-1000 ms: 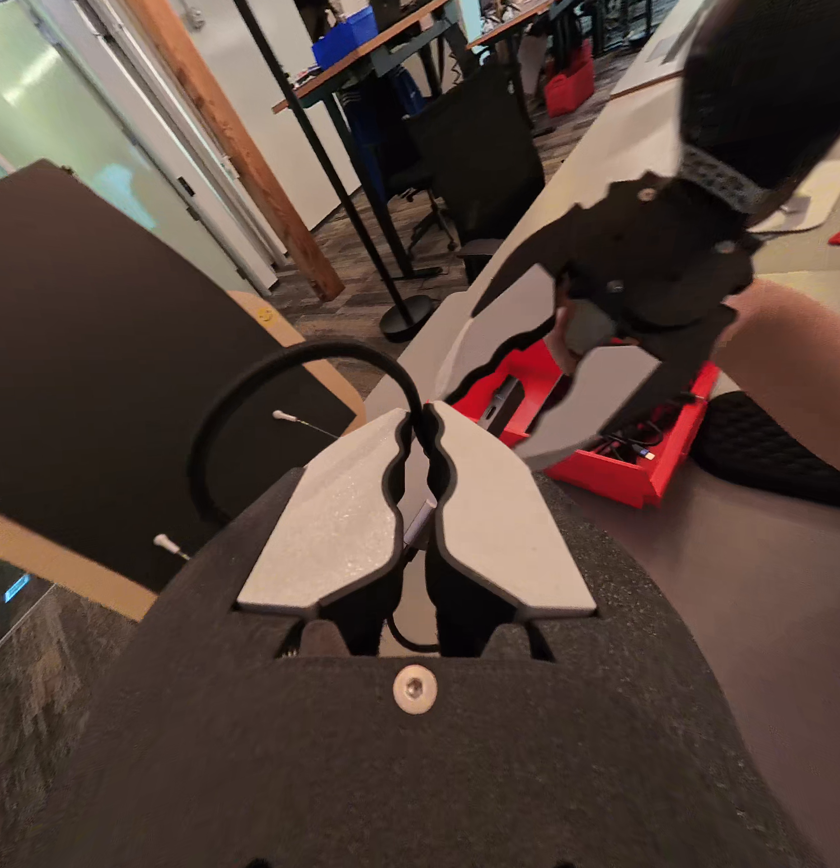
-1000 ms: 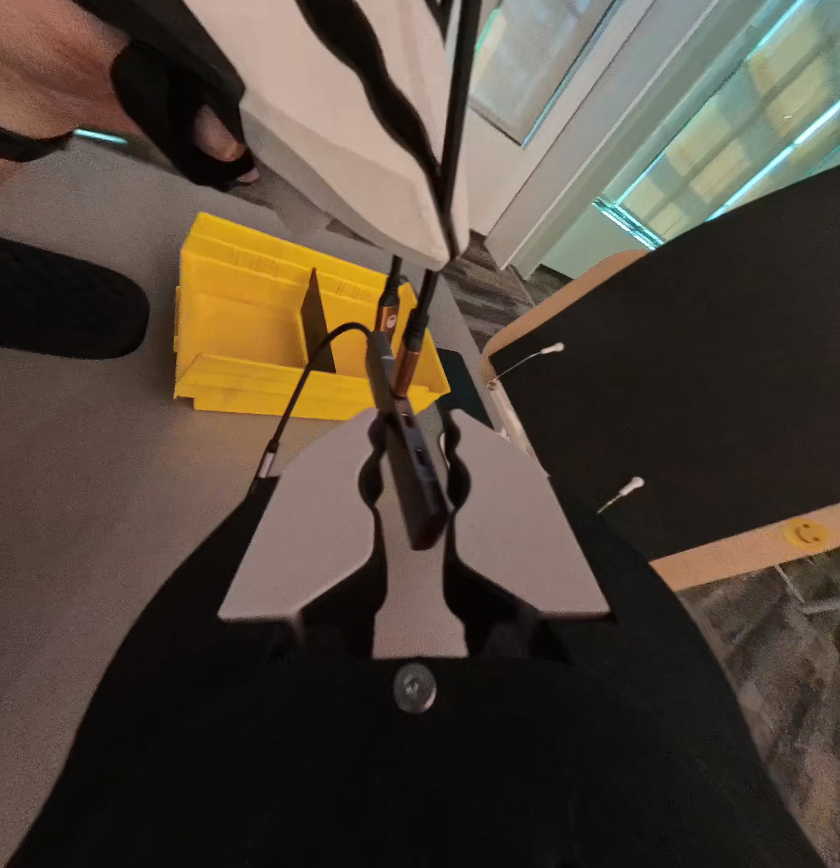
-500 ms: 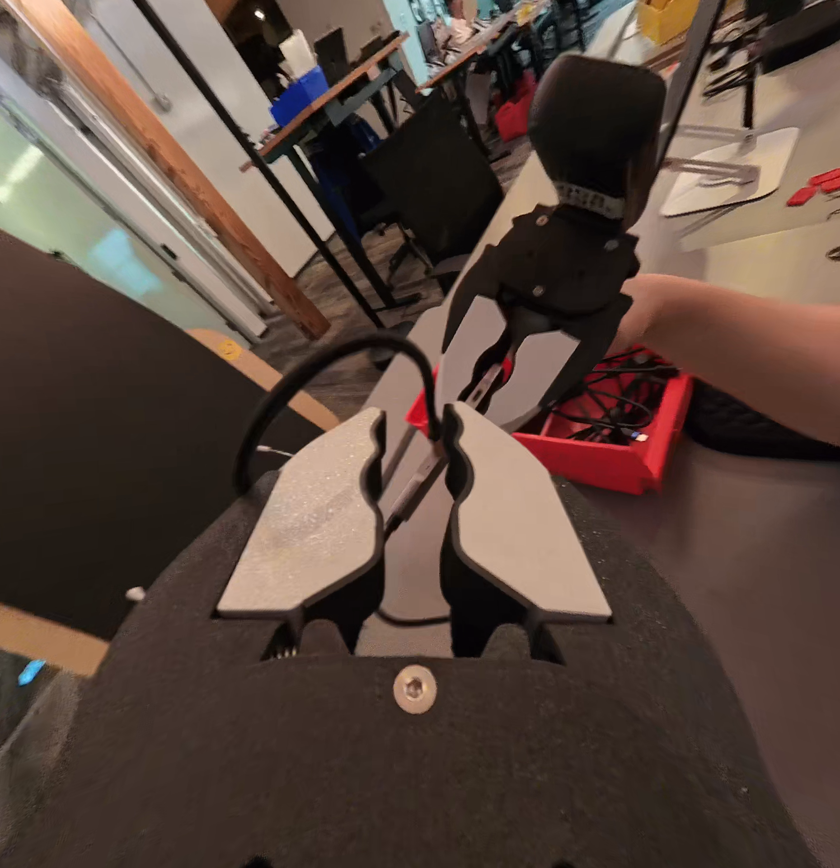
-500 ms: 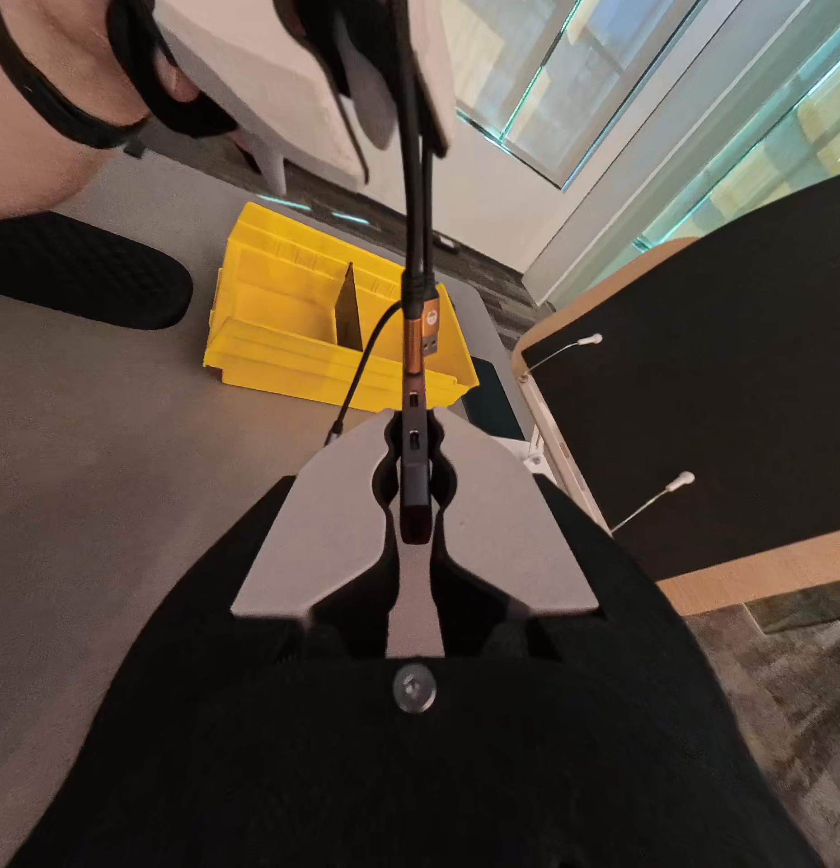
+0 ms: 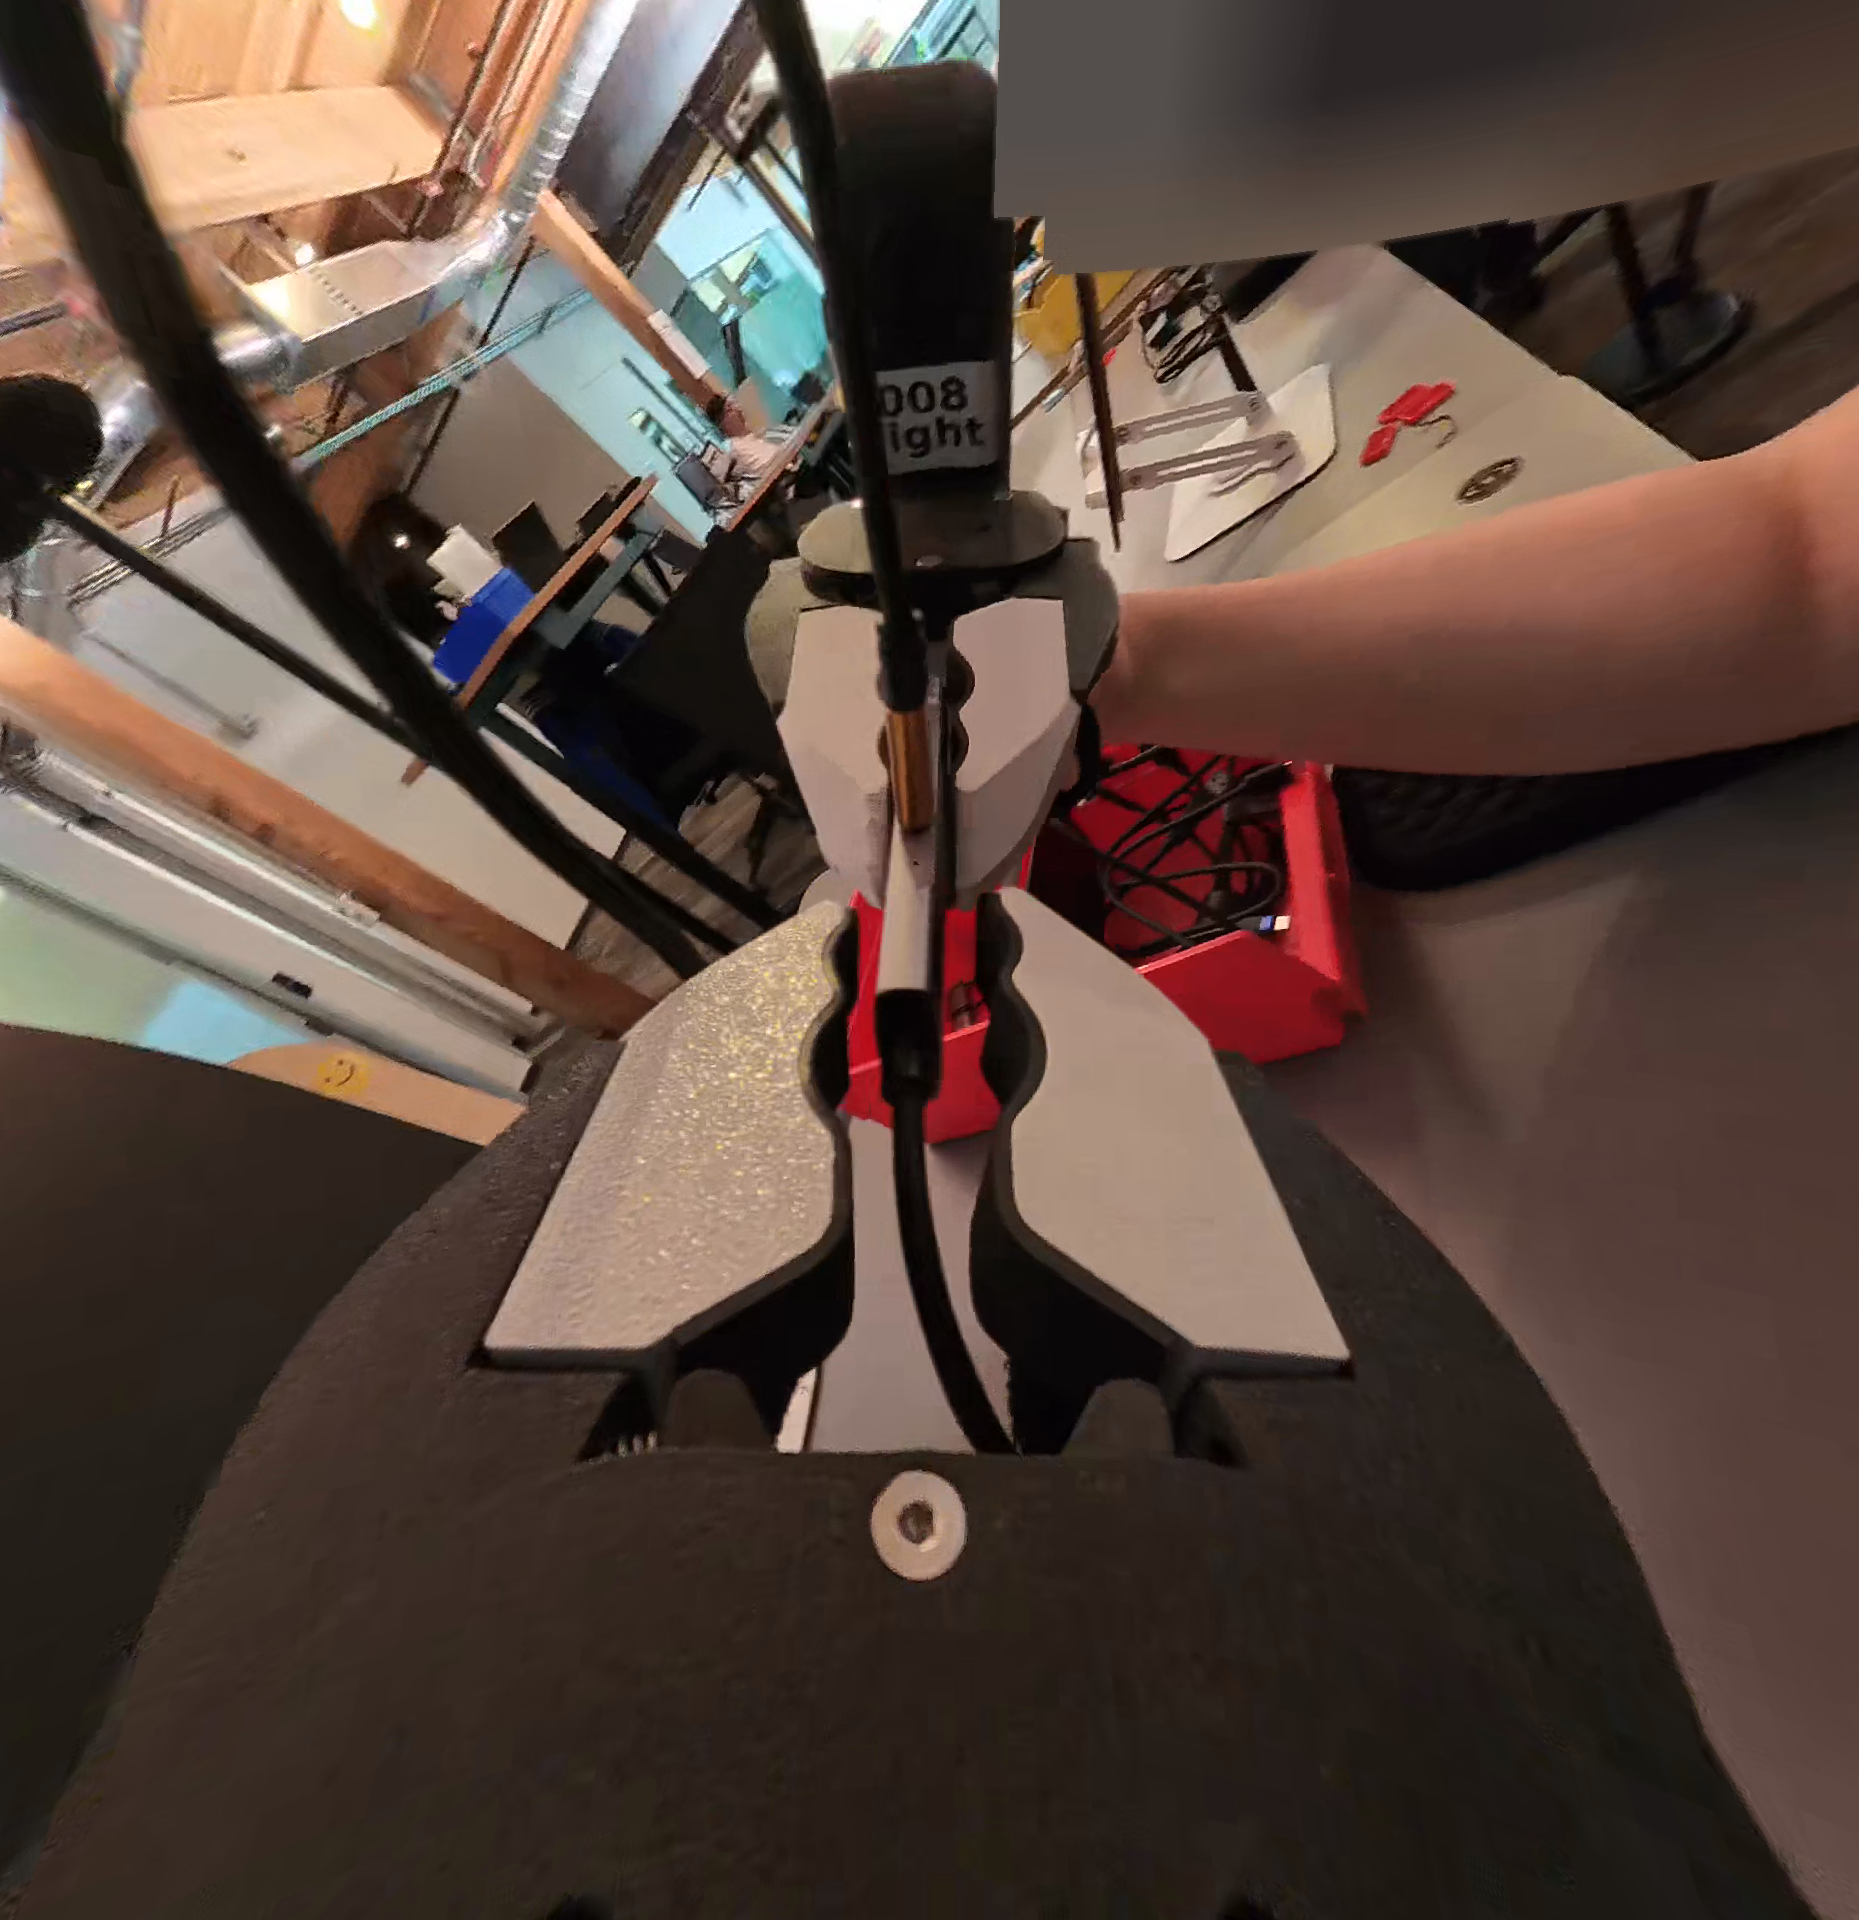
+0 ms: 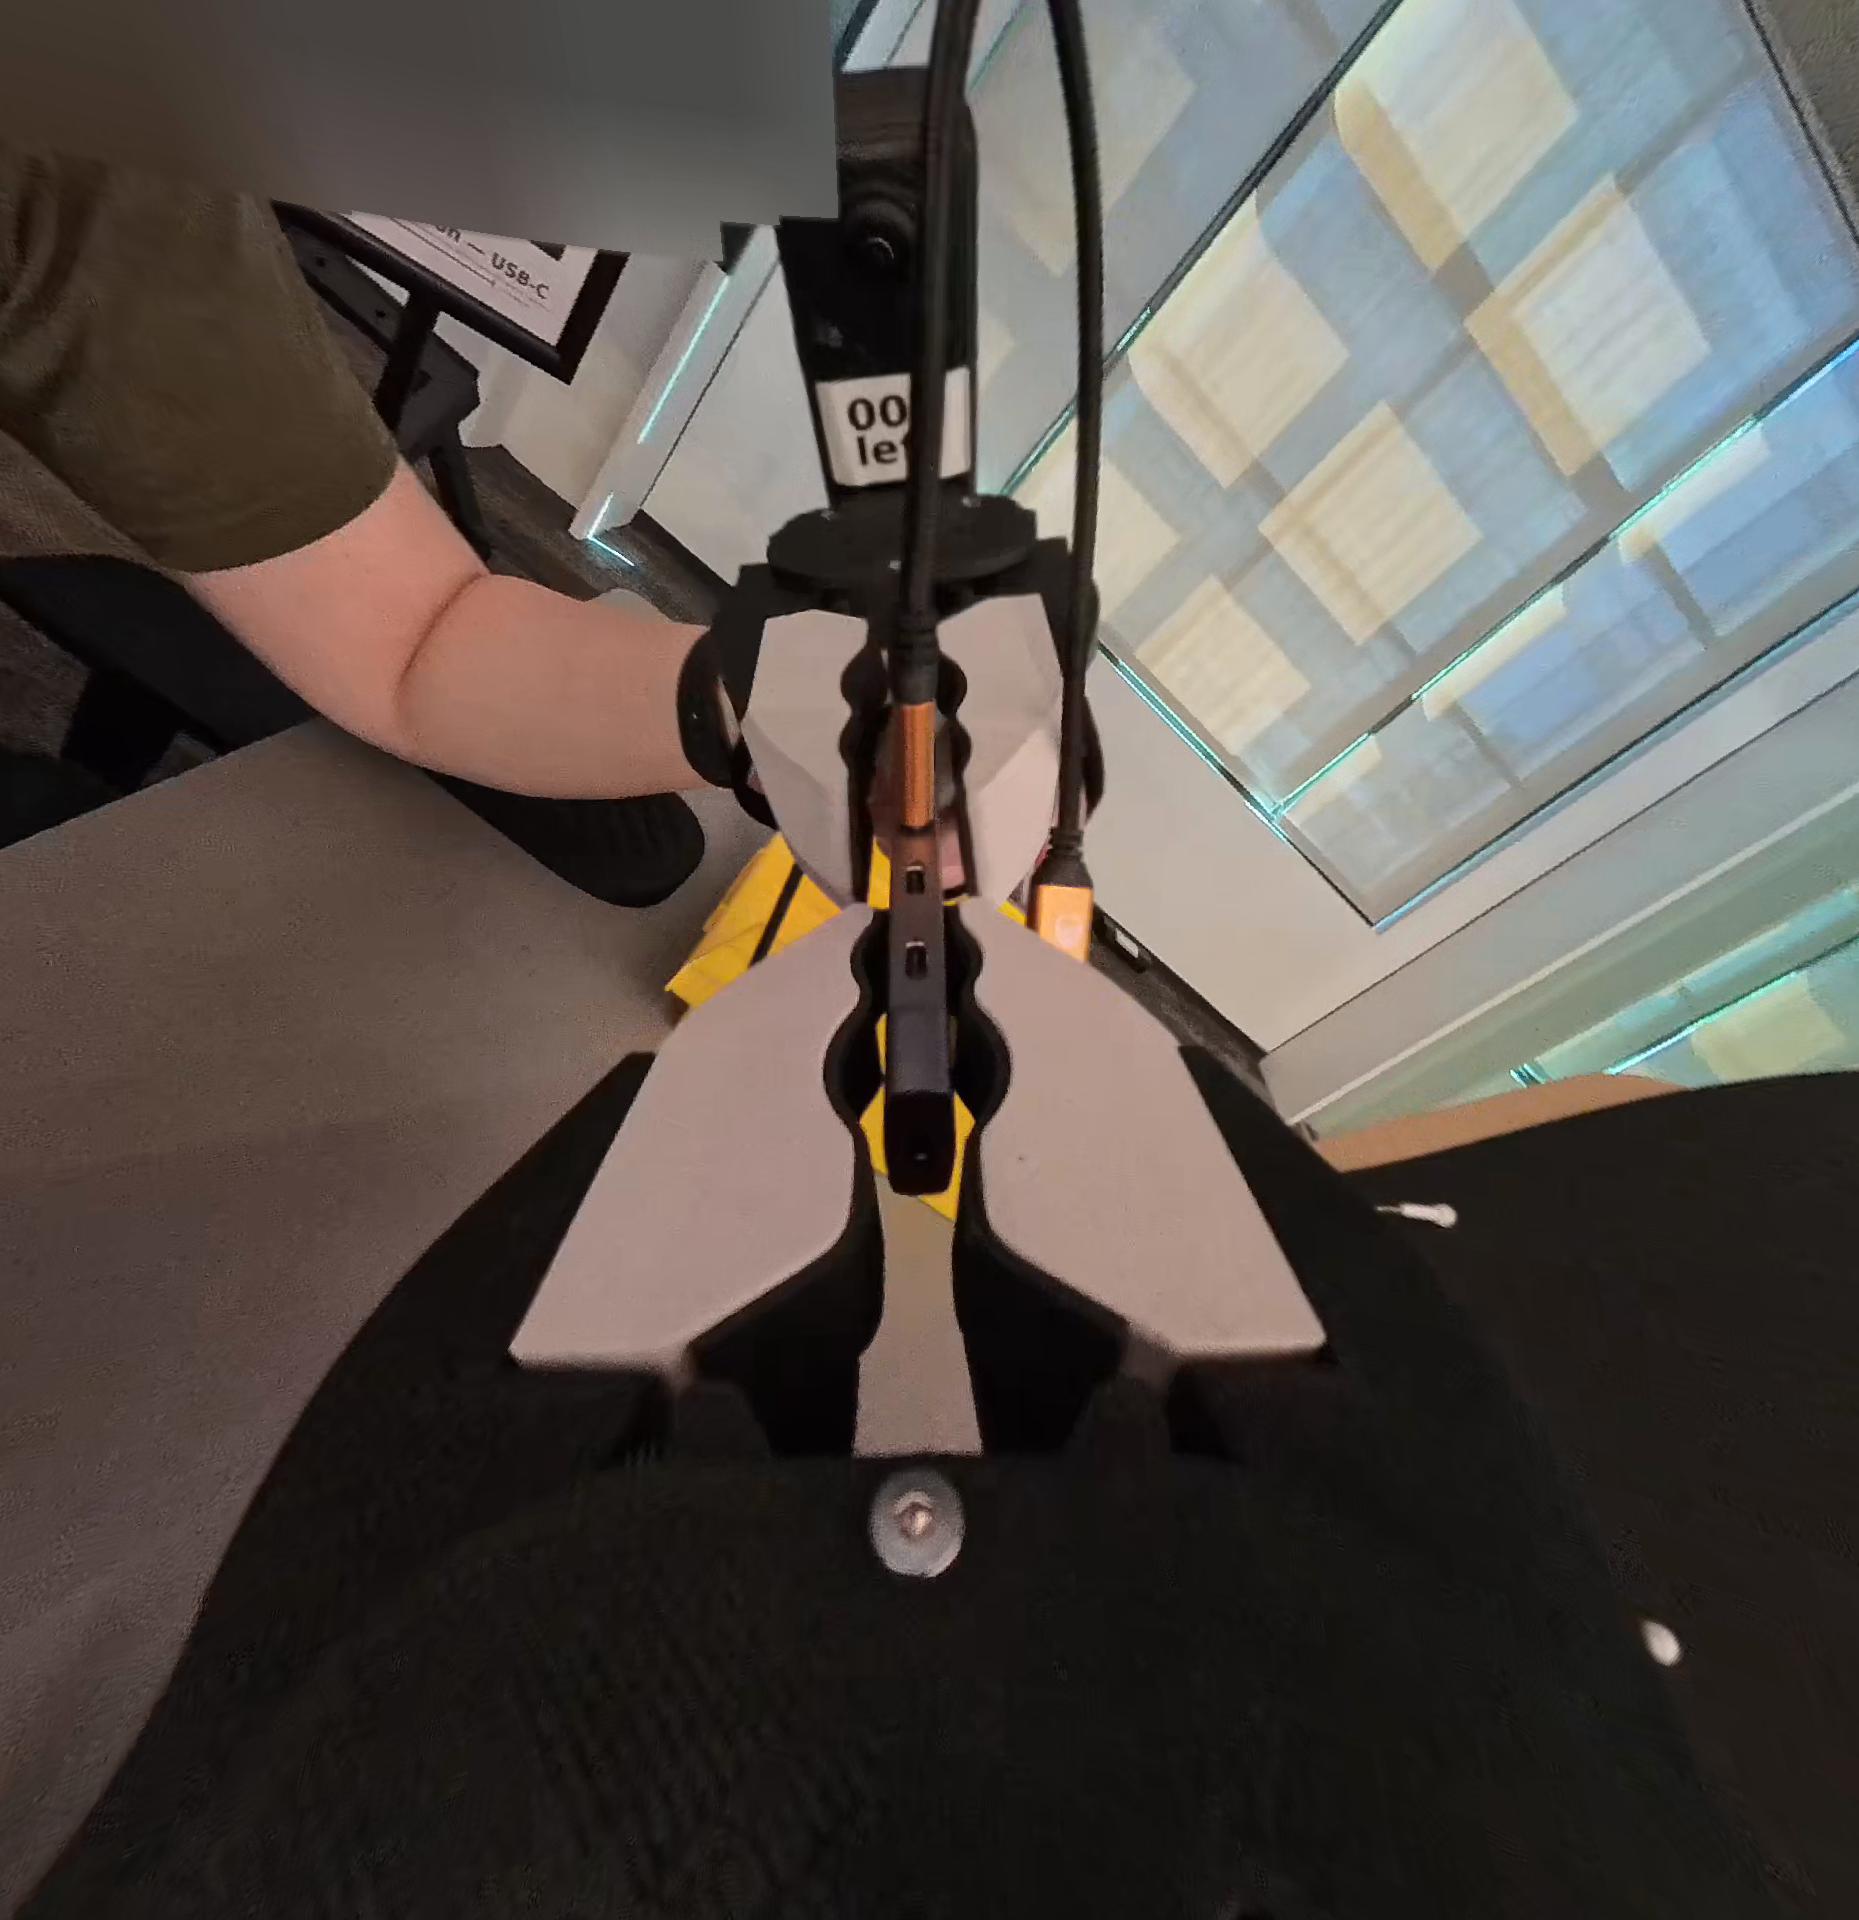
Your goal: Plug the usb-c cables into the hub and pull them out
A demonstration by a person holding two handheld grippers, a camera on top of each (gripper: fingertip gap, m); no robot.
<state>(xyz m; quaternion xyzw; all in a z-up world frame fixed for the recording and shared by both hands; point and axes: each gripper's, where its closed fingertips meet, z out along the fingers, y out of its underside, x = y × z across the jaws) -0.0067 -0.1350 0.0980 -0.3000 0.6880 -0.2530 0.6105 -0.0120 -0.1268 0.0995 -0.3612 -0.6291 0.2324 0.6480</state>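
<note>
My right gripper (image 6: pixel 917 914) is shut on the near end of a dark USB hub (image 6: pixel 917 1039) and holds it off the table. My left gripper (image 6: pixel 909 883) faces it tip to tip. An orange USB-C plug (image 6: pixel 914 769) stands between the left gripper's fingers, its tip in a port near the hub's far end. In the left wrist view my left gripper (image 5: pixel 914 914) straddles the hub (image 5: pixel 897 935) and its black pigtail cable (image 5: pixel 930 1247). The plug (image 5: pixel 909 769) and the right gripper (image 5: pixel 925 883) lie beyond. The cable's second orange connector (image 6: pixel 1060 920) dangles free.
A red bin (image 5: pixel 1247 997) with loose cables sits on the grey table behind the right gripper. A yellow bin (image 6: pixel 727 935) sits behind the left one. A black padded rest (image 6: pixel 592 831) lies under the person's forearm. A black board (image 5: pixel 125 1247) stands at the table's side. My two grippers' fingertips are within a few centimetres of each other.
The left gripper came down from above the hub to face the right gripper tip to tip. Both views tilted upward. The orange plug lined up with the hub and met it.
</note>
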